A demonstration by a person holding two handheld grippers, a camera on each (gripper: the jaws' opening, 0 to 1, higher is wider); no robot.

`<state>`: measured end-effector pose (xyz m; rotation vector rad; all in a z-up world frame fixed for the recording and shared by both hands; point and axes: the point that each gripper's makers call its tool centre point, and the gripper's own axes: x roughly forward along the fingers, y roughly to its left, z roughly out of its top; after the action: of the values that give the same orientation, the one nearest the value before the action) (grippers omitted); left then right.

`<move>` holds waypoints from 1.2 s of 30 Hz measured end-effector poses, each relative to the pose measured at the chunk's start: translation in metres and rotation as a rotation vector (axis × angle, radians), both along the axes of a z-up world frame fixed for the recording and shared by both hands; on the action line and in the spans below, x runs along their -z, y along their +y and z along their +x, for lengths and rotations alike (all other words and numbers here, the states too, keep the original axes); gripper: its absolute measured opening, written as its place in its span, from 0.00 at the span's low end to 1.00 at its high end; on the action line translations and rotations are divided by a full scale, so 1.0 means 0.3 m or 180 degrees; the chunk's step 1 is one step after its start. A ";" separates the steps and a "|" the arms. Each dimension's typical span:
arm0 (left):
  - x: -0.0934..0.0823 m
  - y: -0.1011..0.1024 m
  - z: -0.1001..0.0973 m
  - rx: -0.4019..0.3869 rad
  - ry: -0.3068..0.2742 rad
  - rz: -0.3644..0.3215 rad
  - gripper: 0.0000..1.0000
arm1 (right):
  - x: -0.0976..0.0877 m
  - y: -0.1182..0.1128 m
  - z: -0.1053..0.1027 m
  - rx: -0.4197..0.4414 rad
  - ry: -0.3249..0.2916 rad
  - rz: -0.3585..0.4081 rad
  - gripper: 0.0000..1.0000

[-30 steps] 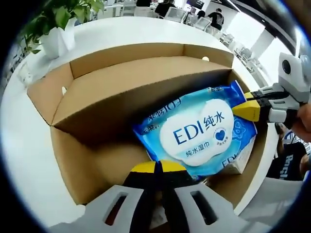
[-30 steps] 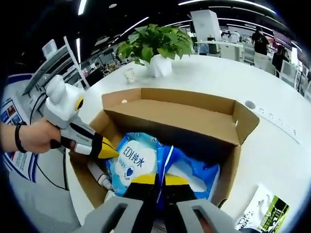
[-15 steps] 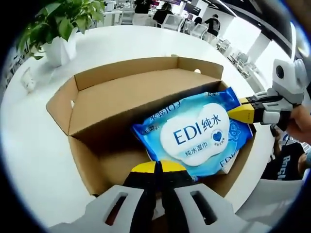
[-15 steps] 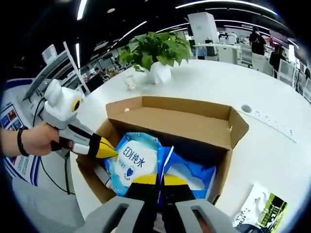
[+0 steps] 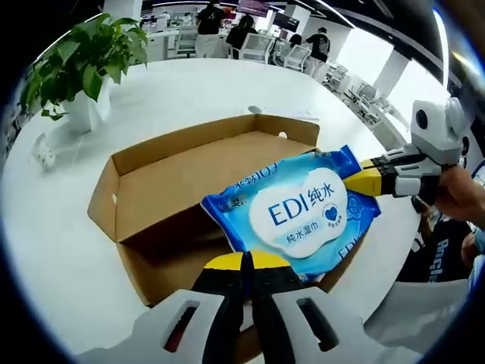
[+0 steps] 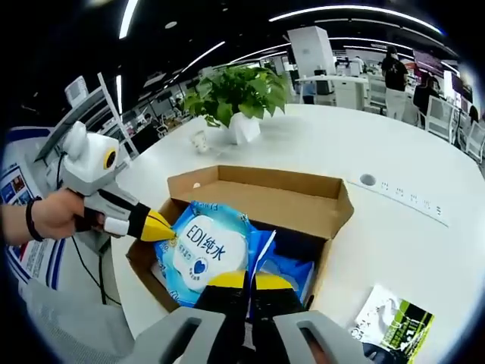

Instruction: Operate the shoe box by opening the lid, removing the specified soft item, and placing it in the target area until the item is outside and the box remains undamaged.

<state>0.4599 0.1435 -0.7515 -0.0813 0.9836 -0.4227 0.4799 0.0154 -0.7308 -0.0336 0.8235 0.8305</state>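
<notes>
You have the wipes pack (image 5: 299, 214) pinched at two ends: your left gripper (image 5: 244, 263) is clamped on its edge at 6 o'clock in the left gripper view, and your right gripper (image 5: 362, 182) bites the corner at 3 o'clock. The pack looks lifted above the open box (image 5: 189, 182), tilted with its label facing you, and the lid flap (image 6: 267, 200) stands folded back. In the right gripper view your right gripper (image 6: 245, 280) holds the blue edge at 6 o'clock, with the left gripper (image 6: 164, 229) at the pack's 9 o'clock side. To carry this step well, raise both ends together so the soft pack does not sag or twist, and clear the near box wall (image 5: 163, 277) before you travel sideways; dragging across that cardboard rim could bend it. Something blue (image 6: 292, 271) lies lower in the box, so lift straight up, not through it. For open room, the white table (image 5: 68, 227) is bare toward 9 o'clock in the left gripper view, short of the plant (image 5: 76, 72). In the right gripper view, bare table lies at 2 o'clock, while a leaflet (image 6: 392, 317) sits at 4 o'clock; set down clear of it.
</notes>
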 end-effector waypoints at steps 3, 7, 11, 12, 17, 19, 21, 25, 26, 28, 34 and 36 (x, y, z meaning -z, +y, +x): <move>-0.027 -0.034 0.013 0.0062 -0.0058 -0.0005 0.00 | -0.020 -0.034 -0.002 0.0046 -0.0030 0.0009 0.00; -0.047 -0.086 0.023 0.0123 -0.0083 -0.0055 0.00 | -0.040 -0.098 -0.008 0.0138 -0.0056 0.0012 0.00; -0.064 -0.158 0.030 0.0245 -0.0126 -0.0057 0.00 | -0.048 -0.163 -0.020 0.0237 -0.0071 0.0006 0.00; -0.070 -0.182 0.031 0.0284 -0.0140 -0.0062 0.00 | -0.049 -0.188 -0.024 0.0274 -0.0074 0.0008 0.00; -0.085 -0.268 0.036 0.0438 -0.0189 -0.0091 0.00 | -0.050 -0.293 -0.039 0.0457 -0.0059 0.0022 0.00; -0.087 -0.306 0.058 0.0508 -0.0206 -0.0098 0.00 | -0.052 -0.338 -0.043 0.0532 -0.0054 0.0032 0.00; -0.100 -0.355 0.054 0.0581 -0.0220 -0.0103 0.00 | -0.052 -0.371 -0.047 0.0573 -0.0062 0.0017 0.00; -0.118 -0.441 0.049 0.0710 -0.0241 -0.0105 0.00 | -0.056 -0.450 -0.055 0.0688 -0.0070 0.0005 0.00; -0.124 -0.468 0.049 0.0757 -0.0250 -0.0106 0.00 | -0.057 -0.476 -0.057 0.0727 -0.0072 0.0003 0.00; -0.134 -0.502 0.050 0.0811 -0.0263 -0.0104 0.00 | -0.058 -0.507 -0.061 0.0773 -0.0072 0.0005 0.00; -0.150 -0.621 0.045 0.0977 -0.0272 -0.0120 0.00 | -0.055 -0.623 -0.068 0.0921 -0.0065 -0.0010 0.00; -0.153 -0.644 0.039 0.1005 -0.0272 -0.0121 0.00 | -0.053 -0.644 -0.071 0.0946 -0.0062 -0.0017 0.00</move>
<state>0.4717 -0.0498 -0.7056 0.0589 0.9062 -0.7289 0.4587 -0.1778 -0.7149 0.0745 0.7896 0.5470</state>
